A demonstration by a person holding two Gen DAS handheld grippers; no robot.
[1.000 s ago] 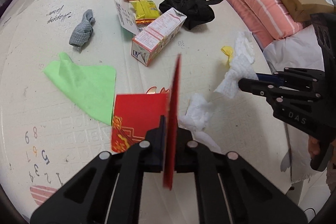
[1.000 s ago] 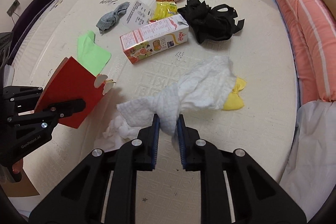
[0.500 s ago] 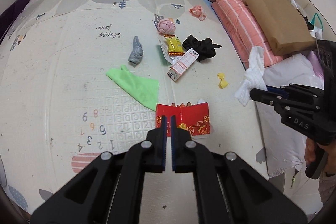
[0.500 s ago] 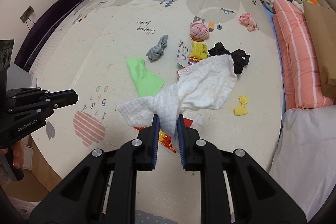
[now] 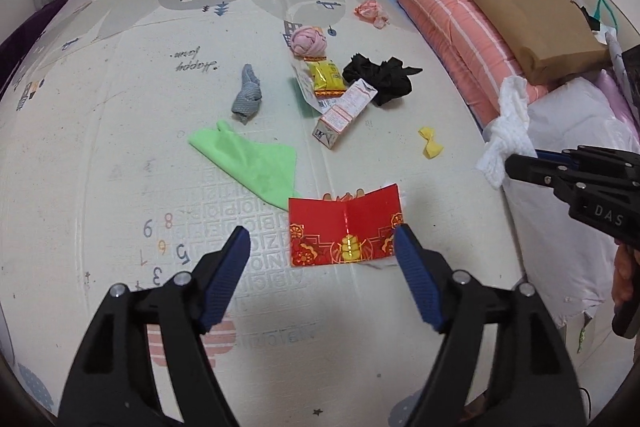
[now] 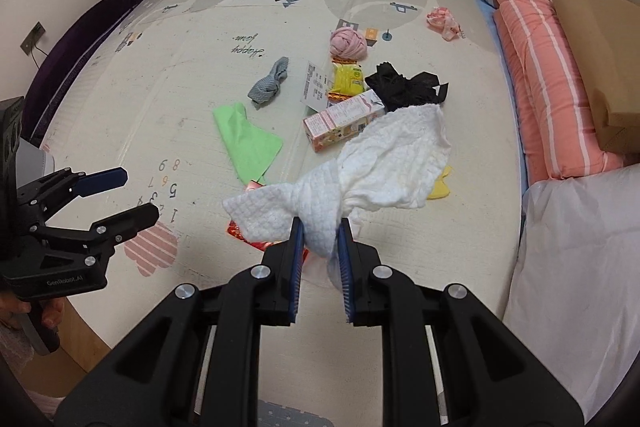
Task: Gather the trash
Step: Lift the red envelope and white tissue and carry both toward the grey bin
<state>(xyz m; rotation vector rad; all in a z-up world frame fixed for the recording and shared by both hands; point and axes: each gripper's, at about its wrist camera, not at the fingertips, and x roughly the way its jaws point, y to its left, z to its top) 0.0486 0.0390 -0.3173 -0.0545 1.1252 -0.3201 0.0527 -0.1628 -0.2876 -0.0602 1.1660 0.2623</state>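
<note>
Both grippers are held above the play mat [image 5: 120, 155] and pointed steeply down at it, each carried by a person's hand of which only fingers are seen at the frame edges. The left gripper [image 5: 322, 255] is seen with its jaws spread wide; they have just been opening, and nothing is gripped between them. The red envelope [image 5: 346, 227] is seen flat and unfolded on the mat below, in the gap between the two blue pads [image 5: 224, 279] but well clear of both. Beyond that gripper's tips, further out on the mat, a green cloth [image 5: 252, 163], a grey sock [image 5: 248, 95], a pink carton [image 5: 344, 113], a yellow snack packet [image 5: 326, 79], a black garment [image 5: 380, 75] and a small yellow bow [image 5: 431, 143] are scattered. The right gripper [image 6: 320, 239] is held to the right of the left one, beside a white plastic bag [image 6: 572, 267], and its jaws are clamped narrowly on a crumpled white paper towel [image 6: 360, 171]. The towel is pinched at its middle, so that one wing is spread to the left of the tips and a larger wing fans up and to the right, hiding part of the carton and the bow. A corner of the red envelope is seen just below the towel, left of the right gripper's tips.
</note>
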